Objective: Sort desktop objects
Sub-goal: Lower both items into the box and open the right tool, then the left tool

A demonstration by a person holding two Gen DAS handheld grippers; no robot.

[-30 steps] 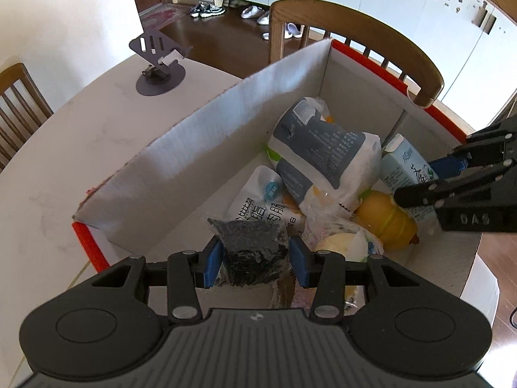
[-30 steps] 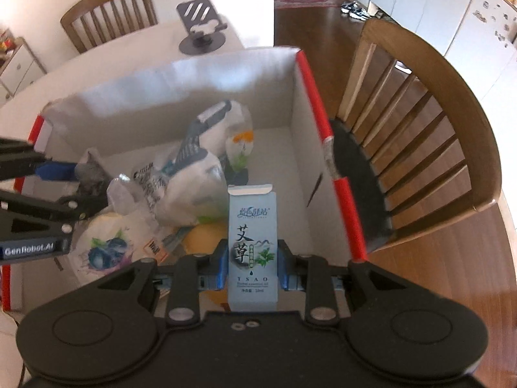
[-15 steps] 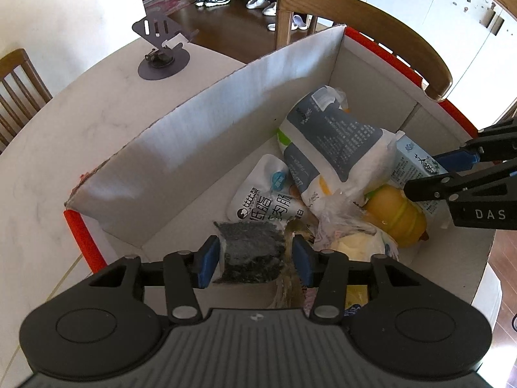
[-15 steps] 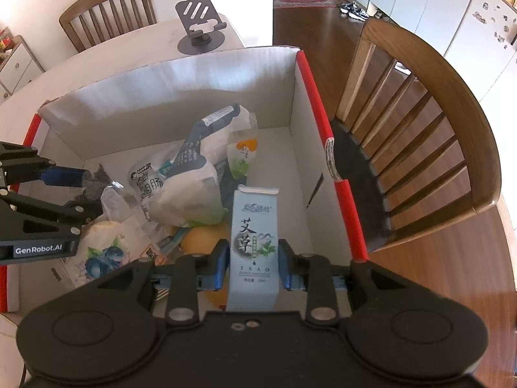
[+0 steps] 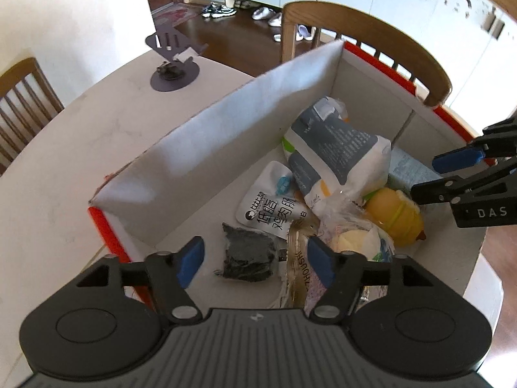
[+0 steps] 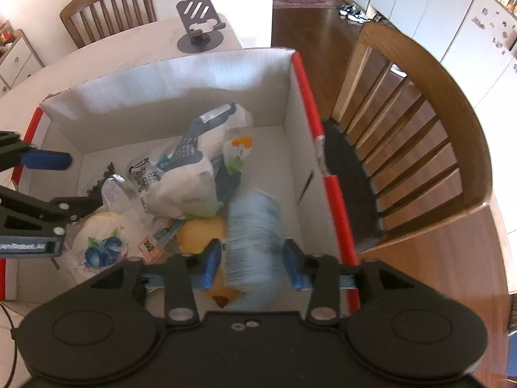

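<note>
A white cardboard box with red edges (image 5: 206,148) (image 6: 303,74) holds several snack packets and a yellow bottle (image 5: 395,216). My left gripper (image 5: 255,262) is open above the box's near corner; a small black packet (image 5: 248,252) lies free on the box floor between its fingers. My right gripper (image 6: 253,265) is open over the box's right side; the light blue carton (image 6: 253,242) is blurred between its fingers, falling free. The carton also shows in the left wrist view (image 5: 408,171), beside the right gripper (image 5: 449,174).
A dark phone stand (image 5: 173,61) (image 6: 200,26) stands on the pale table beyond the box. A wooden chair (image 6: 420,123) is close against the box's right side; another chair (image 6: 106,9) is at the far side of the table.
Both grippers have opened. The left let go of the black packet, which now lies in the box. The right let go of the blue carton, which is dropping.
</note>
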